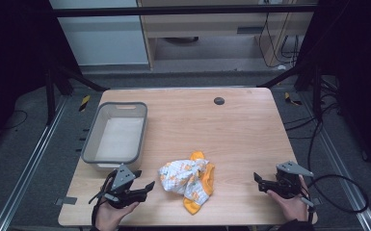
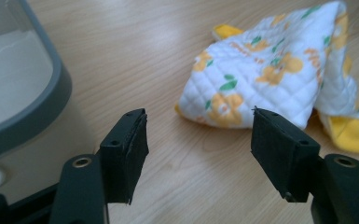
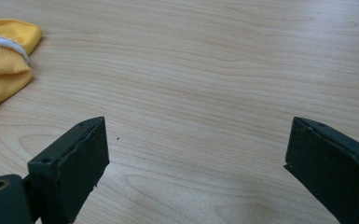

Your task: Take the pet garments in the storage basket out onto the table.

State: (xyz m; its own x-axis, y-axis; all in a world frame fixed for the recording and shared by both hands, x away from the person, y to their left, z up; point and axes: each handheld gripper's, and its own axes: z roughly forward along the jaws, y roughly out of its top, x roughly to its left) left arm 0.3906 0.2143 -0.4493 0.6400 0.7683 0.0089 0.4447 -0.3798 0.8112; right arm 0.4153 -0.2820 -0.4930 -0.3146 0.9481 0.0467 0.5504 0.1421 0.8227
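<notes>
A crumpled white quilted cloth with orange flower print and yellow trim lies near the front edge of the pale wooden table. Just left of it, the left gripper points at it, jaws apart with nothing between them. The right gripper, well off to the right, stands wide and empty. A grey plastic tub, seemingly empty, sits at the table's left.
</notes>
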